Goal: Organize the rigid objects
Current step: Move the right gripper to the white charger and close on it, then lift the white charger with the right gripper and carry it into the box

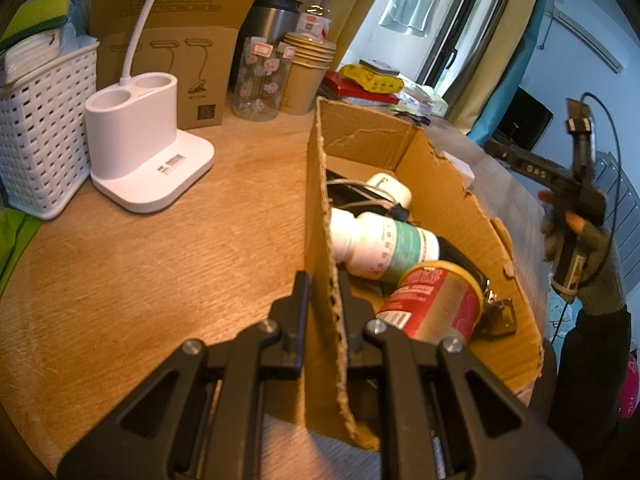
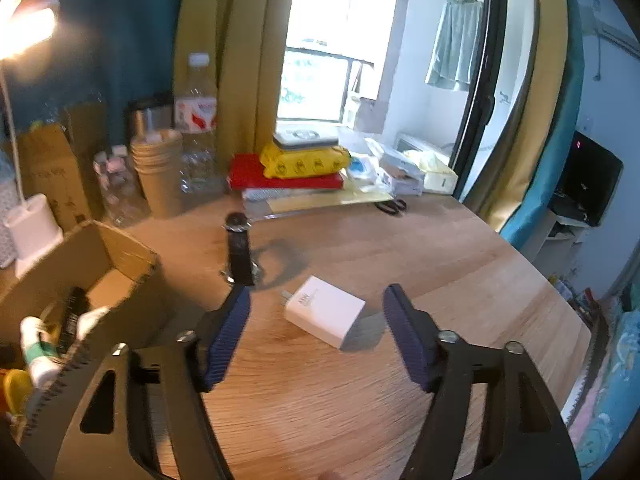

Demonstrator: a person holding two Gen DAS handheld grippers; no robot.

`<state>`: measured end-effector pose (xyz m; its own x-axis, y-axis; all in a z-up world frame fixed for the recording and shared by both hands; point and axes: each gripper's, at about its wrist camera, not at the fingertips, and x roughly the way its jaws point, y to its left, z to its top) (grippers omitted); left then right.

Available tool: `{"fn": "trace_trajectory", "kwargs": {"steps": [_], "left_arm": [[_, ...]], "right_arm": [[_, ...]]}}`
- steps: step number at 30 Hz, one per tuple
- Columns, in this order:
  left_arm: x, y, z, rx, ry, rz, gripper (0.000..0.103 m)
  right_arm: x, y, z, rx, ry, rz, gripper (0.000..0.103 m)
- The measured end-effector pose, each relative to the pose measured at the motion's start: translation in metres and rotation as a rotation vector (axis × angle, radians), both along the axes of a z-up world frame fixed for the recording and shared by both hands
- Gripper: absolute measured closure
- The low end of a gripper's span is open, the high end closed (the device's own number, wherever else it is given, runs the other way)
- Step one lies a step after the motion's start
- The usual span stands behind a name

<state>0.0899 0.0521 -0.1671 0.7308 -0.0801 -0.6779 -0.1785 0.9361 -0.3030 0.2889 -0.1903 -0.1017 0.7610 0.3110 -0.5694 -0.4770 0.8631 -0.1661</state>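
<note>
My left gripper [image 1: 324,300] is shut on the near side wall of an open cardboard box [image 1: 440,168]. One finger is outside the wall and the other inside. In the box lie a white bottle with a green label [image 1: 384,248], a red can [image 1: 436,304] and a small white bottle [image 1: 390,188]. My right gripper [image 2: 316,300] stands open above the wooden table. A white charger [image 2: 325,311] lies flat between its blue pads [image 2: 228,340], untouched. A black strap with a metal clip [image 2: 239,248] lies just beyond the left fingertip. The box [image 2: 120,248] is to the left.
A white basket [image 1: 44,132], a white lamp base [image 1: 136,148], a glass jar [image 1: 260,80] and stacked paper cups [image 1: 308,72] line the back. A red book with a yellow pack [image 2: 304,160] and scissors [image 2: 392,206] sit by the window. The table edge curves at the right.
</note>
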Motion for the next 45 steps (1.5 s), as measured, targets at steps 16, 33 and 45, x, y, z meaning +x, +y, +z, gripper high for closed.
{"fn": "trace_trajectory", "kwargs": {"steps": [16, 33, 45], "left_arm": [[0.000, 0.000, 0.000, 0.000, 0.000, 0.000, 0.089], [0.000, 0.000, 0.000, 0.000, 0.000, 0.000, 0.089], [0.000, 0.000, 0.000, 0.000, 0.000, 0.000, 0.089]], "right_arm": [[0.043, 0.013, -0.039, -0.134, 0.072, 0.057, 0.024], [0.080, 0.017, -0.057, -0.126, 0.169, 0.092, 0.024], [0.080, 0.022, -0.062, -0.147, 0.185, 0.055, 0.028]]}}
